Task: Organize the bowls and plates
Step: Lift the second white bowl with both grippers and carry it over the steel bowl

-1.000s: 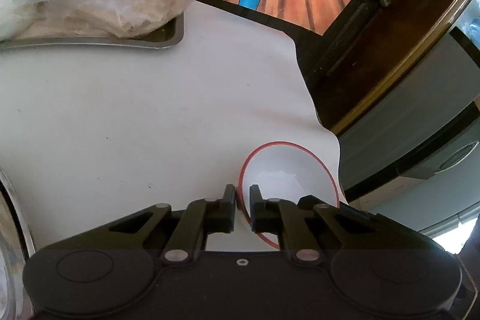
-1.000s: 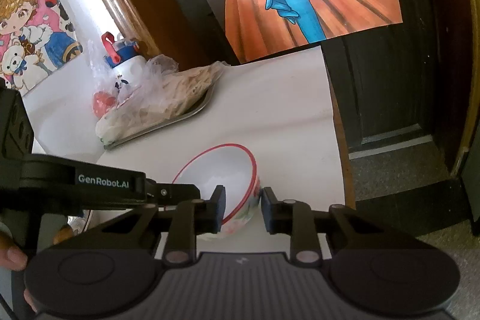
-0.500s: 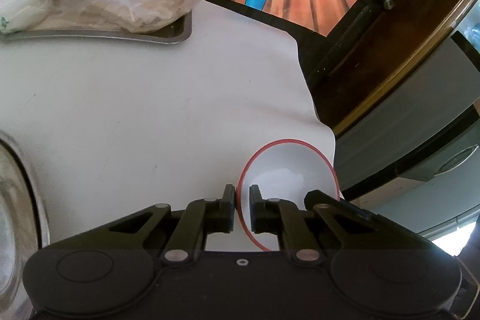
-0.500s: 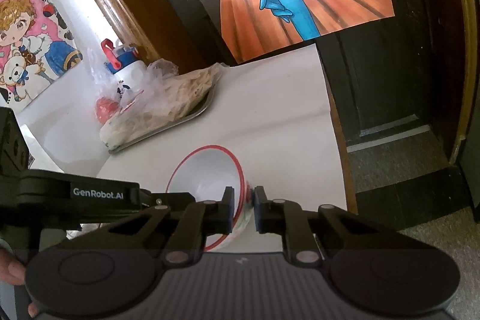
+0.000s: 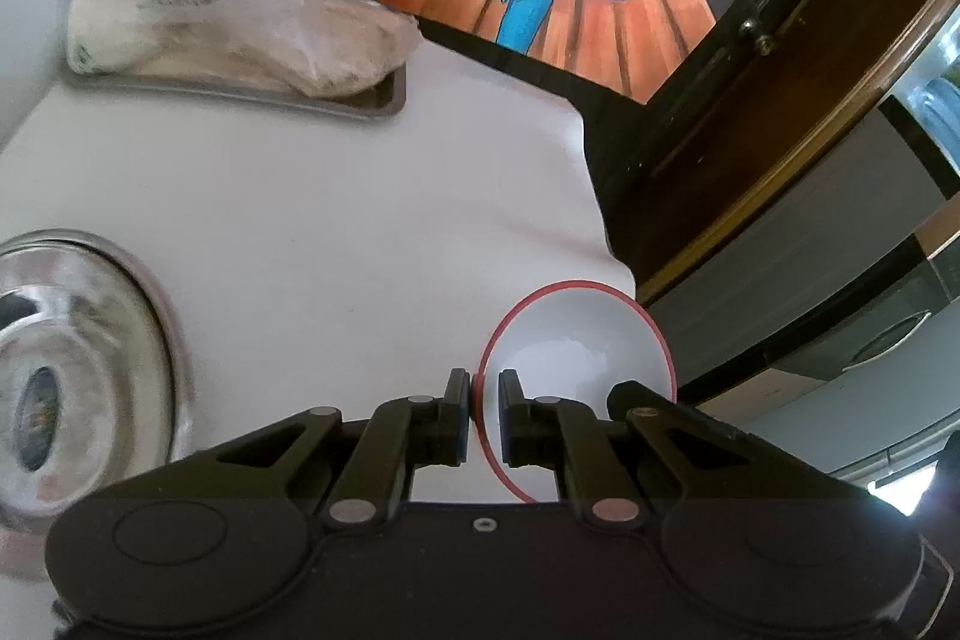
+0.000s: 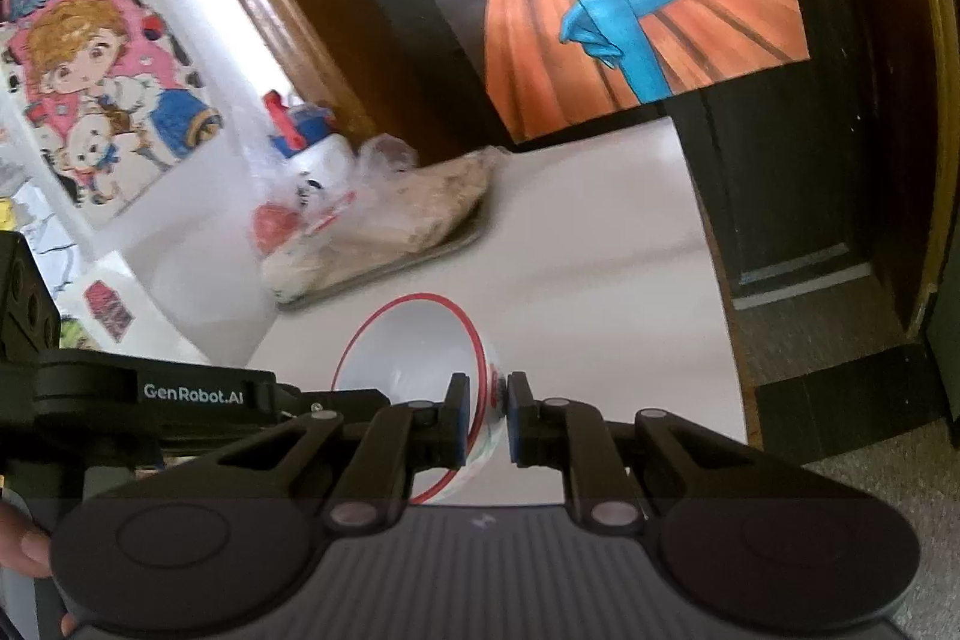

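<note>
Both hand-held grippers, left (image 5: 480, 400) and right (image 6: 485, 403), were clamped on opposite rims of the red-rimmed bowl (image 5: 576, 346), raised above the desk (image 5: 336, 220). Keeping both hands level should stop it tilting before it reaches the steel bowl (image 5: 78, 370).

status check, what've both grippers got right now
Left gripper shut on bowl rim. Right gripper shut on opposite rim. Steel basin to the left, loaded tray beyond; neither touching.
</note>
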`<state>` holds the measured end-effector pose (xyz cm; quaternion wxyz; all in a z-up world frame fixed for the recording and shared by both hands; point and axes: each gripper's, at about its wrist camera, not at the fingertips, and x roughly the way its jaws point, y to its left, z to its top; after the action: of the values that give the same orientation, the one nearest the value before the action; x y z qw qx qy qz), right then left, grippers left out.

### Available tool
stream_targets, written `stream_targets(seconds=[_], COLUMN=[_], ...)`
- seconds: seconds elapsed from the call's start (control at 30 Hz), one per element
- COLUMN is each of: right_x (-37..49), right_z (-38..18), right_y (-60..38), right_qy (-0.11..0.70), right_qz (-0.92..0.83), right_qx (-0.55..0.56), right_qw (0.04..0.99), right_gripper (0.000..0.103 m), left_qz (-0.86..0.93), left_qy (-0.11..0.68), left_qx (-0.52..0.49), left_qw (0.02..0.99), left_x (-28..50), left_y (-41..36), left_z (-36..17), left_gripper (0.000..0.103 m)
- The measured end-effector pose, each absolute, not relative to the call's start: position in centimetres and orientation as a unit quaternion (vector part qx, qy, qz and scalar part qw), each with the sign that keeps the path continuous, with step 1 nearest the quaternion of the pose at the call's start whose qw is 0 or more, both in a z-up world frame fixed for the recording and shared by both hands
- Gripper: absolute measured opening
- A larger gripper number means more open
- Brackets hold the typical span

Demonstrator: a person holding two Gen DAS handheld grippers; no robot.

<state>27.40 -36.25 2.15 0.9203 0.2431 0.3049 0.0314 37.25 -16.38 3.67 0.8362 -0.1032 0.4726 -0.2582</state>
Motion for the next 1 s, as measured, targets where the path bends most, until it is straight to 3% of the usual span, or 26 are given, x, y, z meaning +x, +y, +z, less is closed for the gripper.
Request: stream_targets(seconds=[0.4, 1.0], right_x=[23.1, 18.8], right_z=[6.6, 7.6], right_y=[-31.5, -26.0], right_qy=[0.299, 0.309], right_qz=[0.055, 0.086], right_qx=[0.224, 0.204], right_qw=[0.926, 0.925], right_gripper=[0.014, 0.014], left_qz=[-0.253, -0.226], left_qy=[0.443, 0.443], left_qx=[-0.112, -0.122], left_qw=[0.853, 0.859], left_x=[31.5, 25.2], left_y=[-11.4, -5.1], left_z=[8.0, 8.3], left_gripper=[0.009, 0.009])
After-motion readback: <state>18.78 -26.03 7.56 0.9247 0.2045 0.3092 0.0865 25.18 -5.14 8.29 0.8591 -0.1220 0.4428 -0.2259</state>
